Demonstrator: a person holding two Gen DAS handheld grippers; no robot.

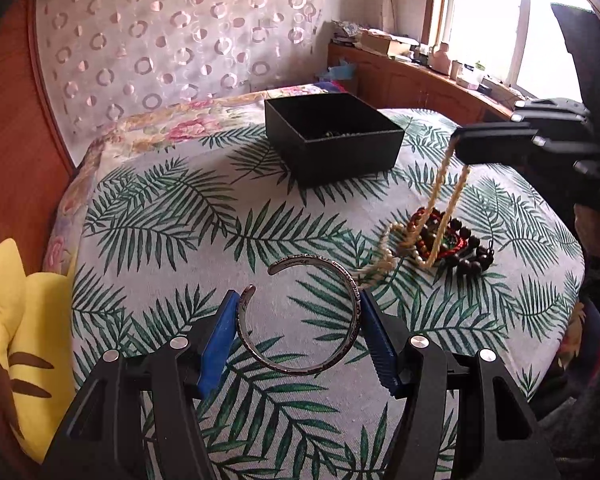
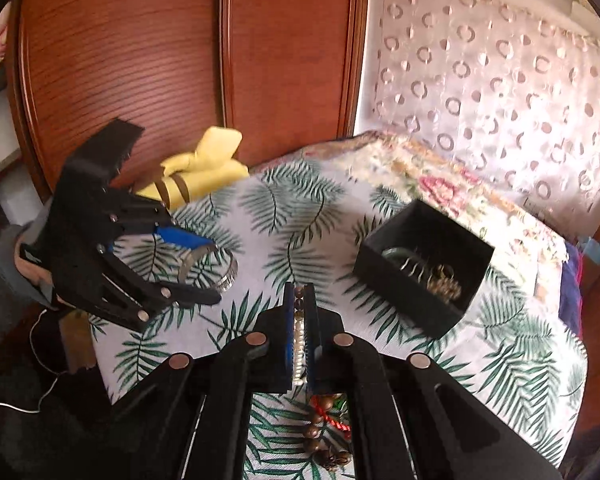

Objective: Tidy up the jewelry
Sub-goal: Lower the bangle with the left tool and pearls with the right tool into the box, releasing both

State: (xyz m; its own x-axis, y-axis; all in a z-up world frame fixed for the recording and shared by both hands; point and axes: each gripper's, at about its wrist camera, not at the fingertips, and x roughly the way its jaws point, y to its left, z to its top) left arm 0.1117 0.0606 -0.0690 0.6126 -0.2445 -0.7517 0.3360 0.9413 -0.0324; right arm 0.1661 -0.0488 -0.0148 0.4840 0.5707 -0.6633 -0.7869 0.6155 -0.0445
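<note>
Left tool [image 1: 298, 318] grips a silver cuff bangle [image 1: 300, 316] over the bed's near edge; right tool [image 2: 299, 300] pinches a cream bead strand [image 1: 440, 200]. Black box [image 1: 332, 136] sits straight ahead toward the far edge, probably next stop.

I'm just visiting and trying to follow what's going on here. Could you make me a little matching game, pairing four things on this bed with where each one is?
Things:
1. metal bangle
2. cream bead necklace
3. black box
4. dark wooden bead bracelet

Places:
A. lying on the leaf-print cloth
B. pinched in the right hand-held gripper, hanging down
C. between the left hand-held gripper fingers
D. standing open, jewelry inside

Pairs: 1-C, 2-B, 3-D, 4-A
</note>
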